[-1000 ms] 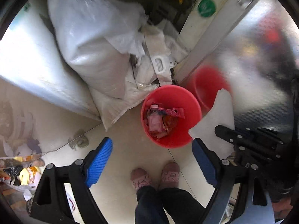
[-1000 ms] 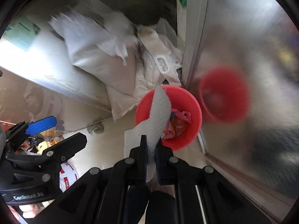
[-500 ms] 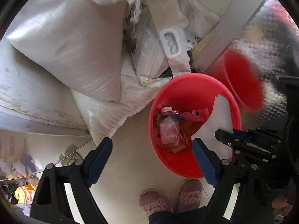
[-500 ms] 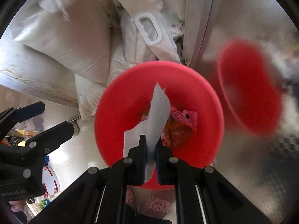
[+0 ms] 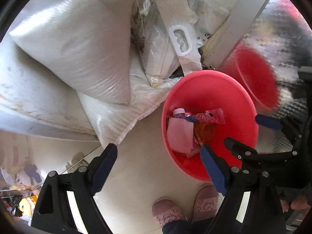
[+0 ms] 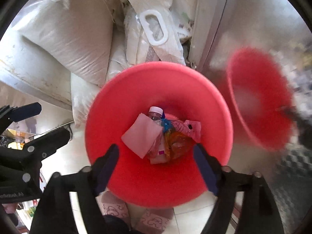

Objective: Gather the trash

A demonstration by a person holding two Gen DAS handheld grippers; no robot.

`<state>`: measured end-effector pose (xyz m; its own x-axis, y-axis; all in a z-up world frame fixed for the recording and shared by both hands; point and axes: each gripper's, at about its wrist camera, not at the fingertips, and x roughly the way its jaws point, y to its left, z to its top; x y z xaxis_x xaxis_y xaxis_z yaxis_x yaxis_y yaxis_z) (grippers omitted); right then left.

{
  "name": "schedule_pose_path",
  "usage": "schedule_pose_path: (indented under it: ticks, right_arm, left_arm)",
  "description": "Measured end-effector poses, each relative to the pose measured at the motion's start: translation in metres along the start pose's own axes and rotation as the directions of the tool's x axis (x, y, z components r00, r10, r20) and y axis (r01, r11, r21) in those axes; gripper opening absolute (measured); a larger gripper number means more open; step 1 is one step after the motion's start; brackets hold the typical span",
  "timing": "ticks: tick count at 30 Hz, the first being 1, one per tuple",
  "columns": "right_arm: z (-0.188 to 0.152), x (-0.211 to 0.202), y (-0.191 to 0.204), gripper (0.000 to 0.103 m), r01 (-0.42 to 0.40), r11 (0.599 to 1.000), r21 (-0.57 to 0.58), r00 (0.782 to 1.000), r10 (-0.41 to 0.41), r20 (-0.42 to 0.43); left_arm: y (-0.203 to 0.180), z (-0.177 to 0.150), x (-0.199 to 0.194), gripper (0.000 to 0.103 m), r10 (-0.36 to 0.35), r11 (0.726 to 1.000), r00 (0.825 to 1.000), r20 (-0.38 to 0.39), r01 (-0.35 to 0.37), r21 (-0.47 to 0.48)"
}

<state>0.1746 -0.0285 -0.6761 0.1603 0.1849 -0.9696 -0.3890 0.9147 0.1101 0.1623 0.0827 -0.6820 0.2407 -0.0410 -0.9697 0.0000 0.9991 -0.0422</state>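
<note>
Item: paper towel (image 6: 141,136), pinkish-white, folded flat, lying inside red bin (image 6: 214,105) on top of other trash; bin on floor (image 5: 136,156) next to white sacks (image 5: 78,44) & shiny metal panel (image 6: 253,29). Beneath towel: bottle (image 6: 155,112) w/ pale cap, pink wrapper (image 6: 192,128), orange wrapper (image 6: 177,142); bottle body mostly covered. Right gripper (image 6: 157,167) spread wide, empty, over bin; left gripper (image 5: 158,167) spread, empty. Bin reflection blurred in panel; slippers (image 5: 185,206) partly cut off.

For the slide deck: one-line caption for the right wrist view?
Open right gripper above red bin, paper towel lying inside on bottle and wrappers.
</note>
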Motion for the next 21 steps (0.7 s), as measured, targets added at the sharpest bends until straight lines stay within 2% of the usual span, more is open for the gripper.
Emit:
schedule_pose_path:
  ticks: [6,12,18,21]
  right_arm:
    - [0.006,-0.074,0.013,0.09,0.033,0.999,-0.033,0.999,-0.033,0.013]
    - [0.024,-0.171,0.035,0.098,0.07,0.993,-0.097,0.997,-0.066,0.046]
    - [0.037,-0.281,0.056,0.1,0.098,0.988,-0.116,0.991,-0.085,0.108]
    - [0.045,-0.324,0.066,0.102,0.112,0.983,-0.144,0.987,-0.093,0.135]
  left_arm:
    - [0.004,0.0,-0.074,0.086,0.027,1.0,0.999,0.024,-0.027,0.003]
    - [0.01,0.001,-0.182,0.086,0.063,0.996,0.996,0.069,-0.058,-0.071]
    - [0.015,0.003,-0.299,0.086,0.083,0.986,0.989,0.126,-0.063,-0.152]
    - [0.015,0.007,-0.344,0.086,0.088,0.983,0.987,0.136,-0.064,-0.171]
